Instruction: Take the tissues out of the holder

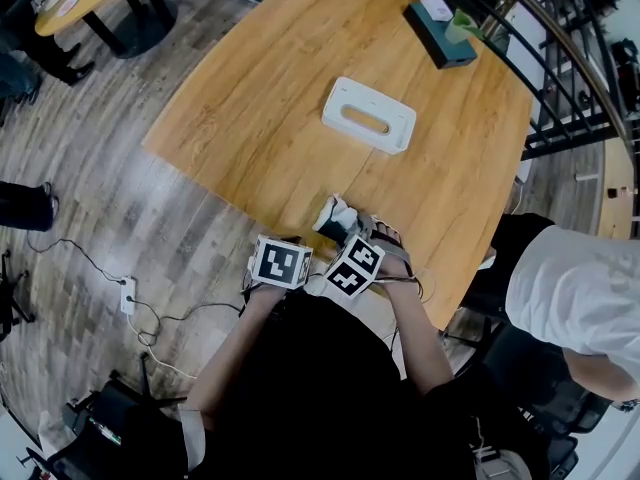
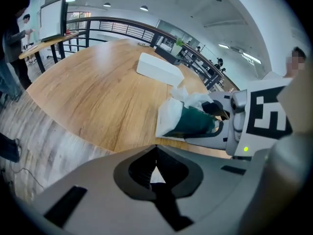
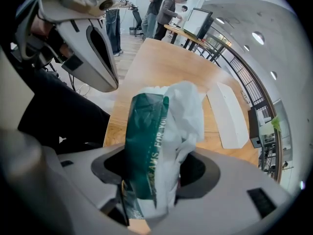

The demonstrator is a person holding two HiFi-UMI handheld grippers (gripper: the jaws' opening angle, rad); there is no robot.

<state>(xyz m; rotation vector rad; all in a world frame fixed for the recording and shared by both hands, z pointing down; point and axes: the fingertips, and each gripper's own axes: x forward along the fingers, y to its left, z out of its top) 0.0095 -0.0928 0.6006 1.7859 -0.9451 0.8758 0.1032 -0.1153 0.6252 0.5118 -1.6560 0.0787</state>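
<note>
At near desk [image 1: 230,138] edge, R gripper [image 3: 146,199] jaws pinch the green-and-white tissue pack [image 3: 156,141] by its lower end; L gripper [image 2: 155,168] jaws pressed together, empty. Pack prob. light, soft, slippery film; best gripped mid-body. White holder [image 1: 368,115] lies farther back.

**What I can't make out from here**

The lower end of the pack [image 3: 146,146] is buried between the jaws of the right gripper [image 3: 149,199], and its print runs out of sight there. In the head view the cubes [image 1: 280,264] cover both grippers' jaws. A white sliver shows behind the tips of the left gripper [image 2: 156,155], and I can't tell what it is. The slot in the holder [image 1: 368,115] is too small to see inside.
</note>
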